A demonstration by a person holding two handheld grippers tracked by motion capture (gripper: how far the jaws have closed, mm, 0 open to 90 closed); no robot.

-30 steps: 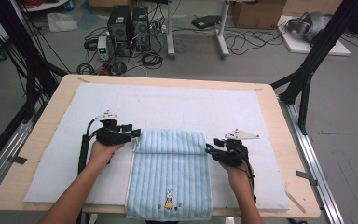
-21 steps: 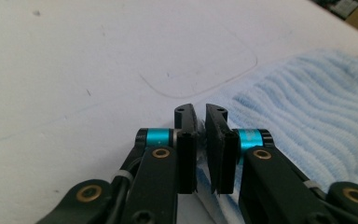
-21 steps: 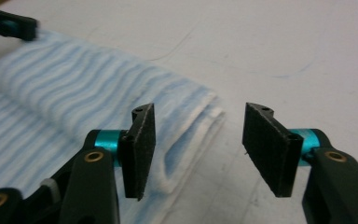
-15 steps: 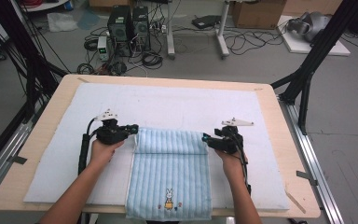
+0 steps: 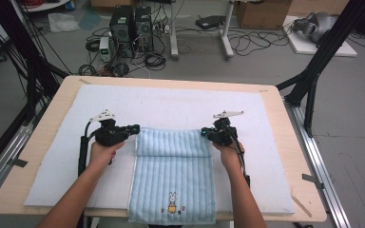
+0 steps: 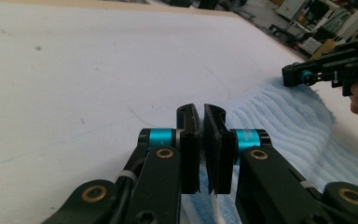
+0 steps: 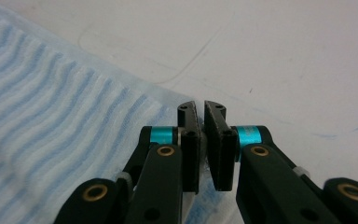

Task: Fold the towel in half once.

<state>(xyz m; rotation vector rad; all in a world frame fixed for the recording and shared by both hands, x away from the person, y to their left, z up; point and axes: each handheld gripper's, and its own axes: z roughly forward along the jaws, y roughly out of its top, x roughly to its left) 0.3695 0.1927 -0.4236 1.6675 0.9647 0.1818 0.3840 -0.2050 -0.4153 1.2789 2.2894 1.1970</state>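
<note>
A pale blue striped cloth towel [image 5: 172, 183] lies lengthwise toward the person, near hem overhanging the wooden table [image 5: 43, 109]; left gripper [image 5: 135, 128] and right gripper [image 5: 204, 133] pinch its folded-over far corners.

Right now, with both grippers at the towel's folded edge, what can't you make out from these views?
- Towel near hem: high view, cut off by the bottom edge, hanging past the table.
- Cloth between the left gripper pads: left gripper view, hidden by the jaws.
- Corner at the right gripper: right gripper view, blurred and covered.
- Rabbit motif: too small.
</note>
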